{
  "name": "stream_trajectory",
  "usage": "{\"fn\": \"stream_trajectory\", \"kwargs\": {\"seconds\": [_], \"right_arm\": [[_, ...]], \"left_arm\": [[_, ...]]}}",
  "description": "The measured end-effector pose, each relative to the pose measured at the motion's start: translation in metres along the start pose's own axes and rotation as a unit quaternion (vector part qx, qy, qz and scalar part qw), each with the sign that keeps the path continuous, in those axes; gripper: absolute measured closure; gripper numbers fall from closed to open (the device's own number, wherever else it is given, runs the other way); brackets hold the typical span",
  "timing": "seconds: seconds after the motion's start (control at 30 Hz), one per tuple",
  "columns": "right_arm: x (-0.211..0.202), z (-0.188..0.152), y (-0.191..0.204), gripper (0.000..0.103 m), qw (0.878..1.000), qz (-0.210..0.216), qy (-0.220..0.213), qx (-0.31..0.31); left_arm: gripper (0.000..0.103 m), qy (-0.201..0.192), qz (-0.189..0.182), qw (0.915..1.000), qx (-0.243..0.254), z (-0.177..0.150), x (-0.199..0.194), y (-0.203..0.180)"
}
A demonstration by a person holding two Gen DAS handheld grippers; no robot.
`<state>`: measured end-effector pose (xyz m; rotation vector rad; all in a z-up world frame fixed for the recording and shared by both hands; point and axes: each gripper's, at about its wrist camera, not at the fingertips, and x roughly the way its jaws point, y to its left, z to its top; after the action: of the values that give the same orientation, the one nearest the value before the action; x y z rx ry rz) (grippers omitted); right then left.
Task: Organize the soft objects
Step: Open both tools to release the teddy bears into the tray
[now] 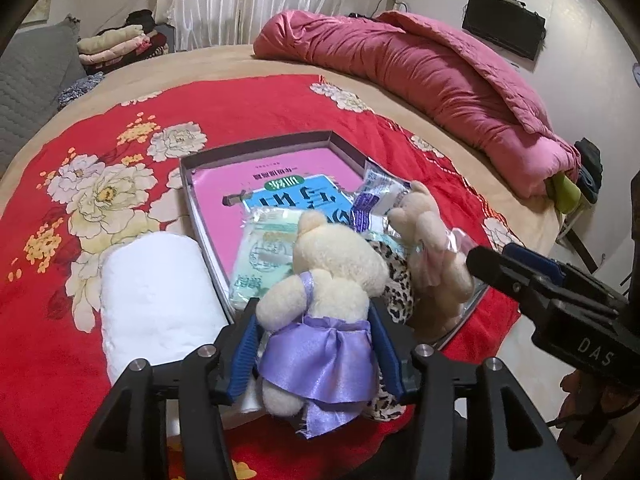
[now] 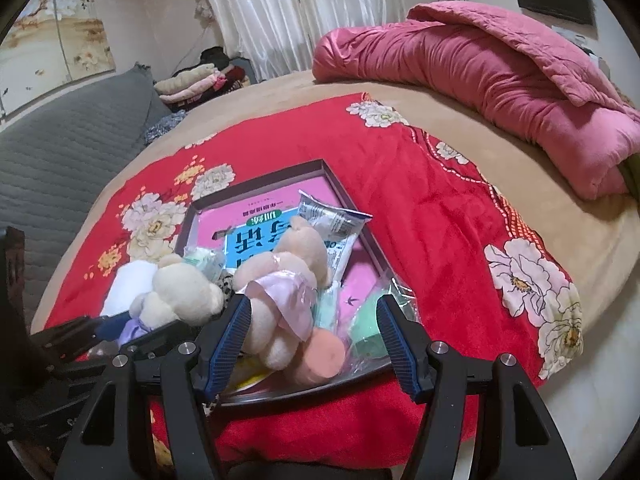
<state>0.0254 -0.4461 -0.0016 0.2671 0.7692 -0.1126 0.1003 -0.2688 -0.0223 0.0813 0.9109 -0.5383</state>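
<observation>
Left wrist view: the left gripper (image 1: 316, 344) pinches the purple-dressed teddy bear (image 1: 320, 300) between its blue pads, at 6 o'clock, over the near edge of the shallow box (image 1: 256, 144) on the red floral blanket (image 1: 248, 100). A white towel roll (image 1: 156, 300) lies at 8 o'clock, just beside the box.

Right wrist view: the right gripper (image 2: 316, 340) is spread wide. The pink-dressed teddy bear (image 2: 280, 284) lies in the box between its fingers, nearer the left one, beside an orange sponge (image 2: 322, 356) and a green sponge (image 2: 368, 320).
</observation>
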Motion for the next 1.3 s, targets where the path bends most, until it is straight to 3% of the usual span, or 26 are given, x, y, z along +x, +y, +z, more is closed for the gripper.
{"fn": "stream_trajectory", "kwargs": {"seconds": [0.47, 0.63, 0.97, 1.3], "right_arm": [[0.004, -0.002, -0.001, 0.035, 1.0, -0.012, 0.0, -0.007], [0.002, -0.003, 0.006, 0.029, 0.999, -0.031, -0.006, -0.03], [-0.023, -0.008, 0.034, 0.029, 0.998, -0.034, -0.03, -0.054], [-0.068, -0.026, 0.06, 0.026, 0.999, -0.028, -0.033, -0.028]], "left_arm": [[0.044, -0.005, -0.012, 0.9999, -0.002, 0.001, -0.001, 0.0], [0.043, -0.013, -0.011, 0.9998, -0.005, 0.001, -0.009, 0.0], [0.038, -0.025, 0.008, 0.9996, -0.011, -0.014, -0.049, 0.013], [0.038, -0.037, 0.015, 0.9985, -0.037, -0.038, -0.099, 0.032]]}}
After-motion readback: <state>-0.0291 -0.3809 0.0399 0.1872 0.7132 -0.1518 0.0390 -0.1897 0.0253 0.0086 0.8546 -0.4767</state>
